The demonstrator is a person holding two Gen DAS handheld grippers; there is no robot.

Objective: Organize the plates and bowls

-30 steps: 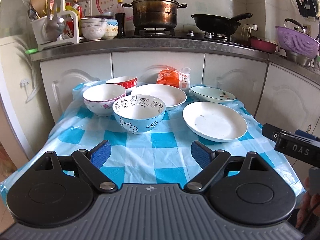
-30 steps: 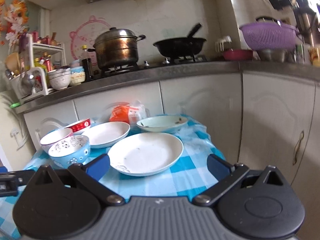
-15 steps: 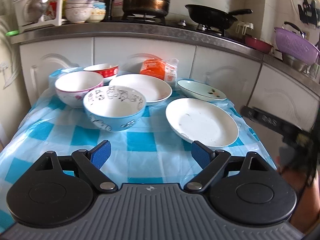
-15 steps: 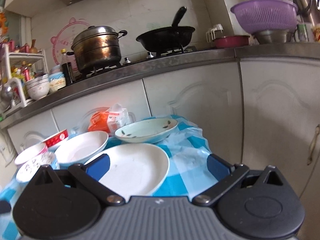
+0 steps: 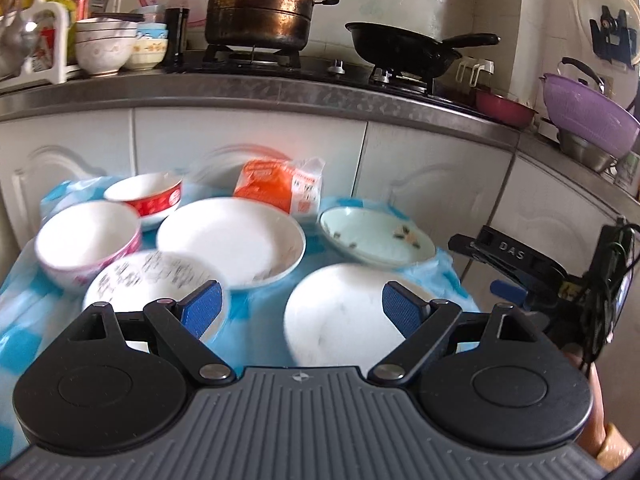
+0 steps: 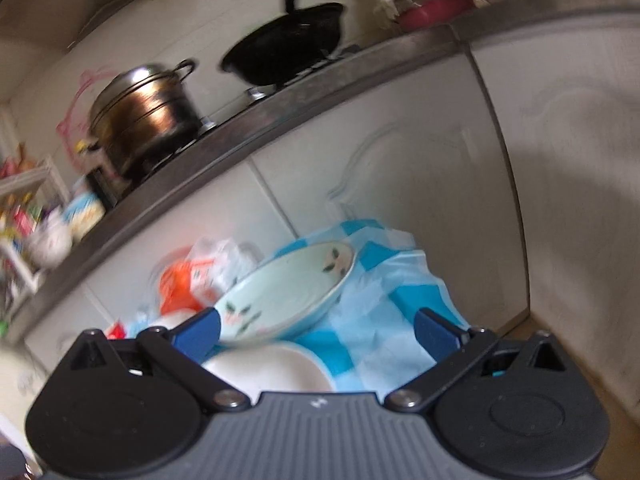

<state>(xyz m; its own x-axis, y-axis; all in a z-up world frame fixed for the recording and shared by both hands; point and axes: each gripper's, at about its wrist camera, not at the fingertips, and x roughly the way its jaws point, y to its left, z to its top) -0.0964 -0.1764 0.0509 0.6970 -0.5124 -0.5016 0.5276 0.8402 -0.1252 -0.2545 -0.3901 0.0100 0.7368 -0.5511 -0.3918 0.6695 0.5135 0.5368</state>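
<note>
On the blue-checked table sit a white plate (image 5: 340, 312) near right, a second white plate (image 5: 230, 242) mid, a pale green patterned plate (image 5: 376, 236) far right, a cartoon bowl (image 5: 148, 280) near left, a pink-rimmed bowl (image 5: 86, 240) and a red bowl (image 5: 146, 194). My left gripper (image 5: 298, 310) hangs open over the near dishes, holding nothing. My right gripper (image 6: 318, 330) is open and tilted, close to the green plate (image 6: 284, 296) with the white plate (image 6: 272, 368) below; from the left wrist view it (image 5: 520, 272) sits at the table's right edge.
An orange packet (image 5: 276, 190) lies behind the plates. White cabinets (image 5: 432, 184) back the table. On the counter stand a steel pot (image 5: 260, 4), a black wok (image 5: 404, 48), stacked bowls (image 5: 106, 46) and a purple colander (image 5: 586, 110). A hand (image 5: 600, 396) is at lower right.
Both grippers have moved forward over the table, so the dishes look larger. The right gripper has tilted and closed in on the green plate. Both stay open.
</note>
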